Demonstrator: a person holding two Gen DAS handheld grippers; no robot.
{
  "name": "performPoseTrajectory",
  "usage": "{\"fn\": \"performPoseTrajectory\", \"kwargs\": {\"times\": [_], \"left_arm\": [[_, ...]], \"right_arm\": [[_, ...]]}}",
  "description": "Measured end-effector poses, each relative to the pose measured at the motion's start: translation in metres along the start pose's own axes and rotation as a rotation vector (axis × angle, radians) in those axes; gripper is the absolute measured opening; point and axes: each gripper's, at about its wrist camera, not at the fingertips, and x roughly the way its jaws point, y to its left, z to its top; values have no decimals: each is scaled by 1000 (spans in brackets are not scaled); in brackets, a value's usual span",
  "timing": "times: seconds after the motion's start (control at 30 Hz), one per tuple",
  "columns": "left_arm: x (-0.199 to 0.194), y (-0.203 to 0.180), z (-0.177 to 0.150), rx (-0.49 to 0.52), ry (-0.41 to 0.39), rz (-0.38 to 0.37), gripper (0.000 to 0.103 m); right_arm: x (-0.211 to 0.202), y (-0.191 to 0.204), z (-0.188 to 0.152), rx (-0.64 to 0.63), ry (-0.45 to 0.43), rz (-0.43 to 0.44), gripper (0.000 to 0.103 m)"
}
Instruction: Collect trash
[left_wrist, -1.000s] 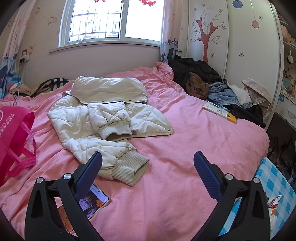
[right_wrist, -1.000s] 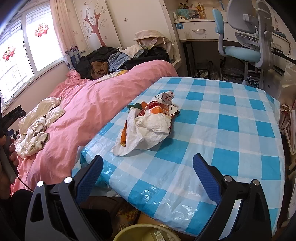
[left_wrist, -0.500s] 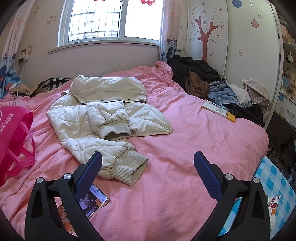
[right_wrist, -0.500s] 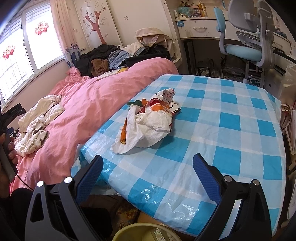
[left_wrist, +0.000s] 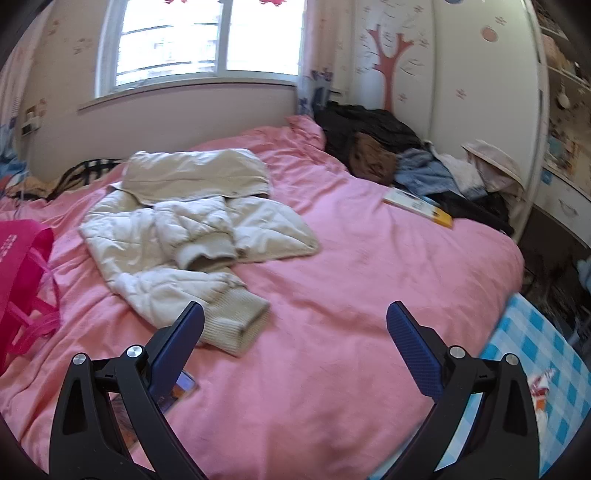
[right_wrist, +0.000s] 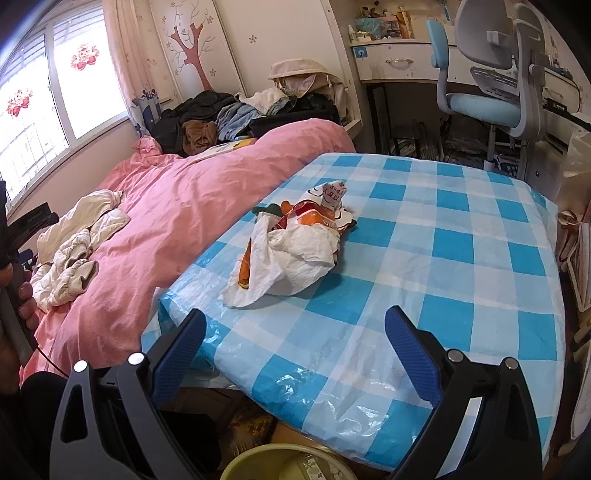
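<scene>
Two grippers are shown, each with its blue-padded fingers spread wide apart and nothing held between them. The left gripper (left_wrist: 295, 325) is positioned above the pink bedcover (left_wrist: 369, 295), with its left finger over the ribbed cuff of a cream quilted jacket (left_wrist: 192, 236) that lies crumpled on the bed. A phone (left_wrist: 179, 393) is seen lying on the cover, partly hidden behind that same finger. A magenta bag (left_wrist: 22, 273) is located at the left edge of the bed, and a yellow-edged book (left_wrist: 419, 206) rests near a heap of dark, brown and blue clothes (left_wrist: 399, 166) at the far corner, below the window (left_wrist: 207, 40). The right gripper (right_wrist: 295, 325) is held over the near edge of a table covered with a blue-and-white checked plastic cloth (right_wrist: 461, 258). The trash (right_wrist: 295, 247), a crumpled white plastic bag with orange packaging and a small white carton at its far end, lies on this cloth ahead of the fingers and slightly left of centre, not touched by either finger. A pale yellow bin (right_wrist: 288, 463) is visible below the table edge, between the gripper's arms. A blue desk chair (right_wrist: 487, 88) stands beyond the table on the right, in front of a white desk (right_wrist: 399, 62). The bed adjoins the table on its left side.
</scene>
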Motion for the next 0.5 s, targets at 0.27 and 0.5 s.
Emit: {"fn": "performPoseTrajectory", "kwargs": {"times": [0.27, 0.5], "left_arm": [[-8, -50, -24, 99, 100, -162, 96], [-4, -95, -54, 182, 220, -325, 96]], "right_arm": [[-1, 4, 2, -35, -5, -15, 93], [6, 11, 0, -81, 14, -37, 93]]}}
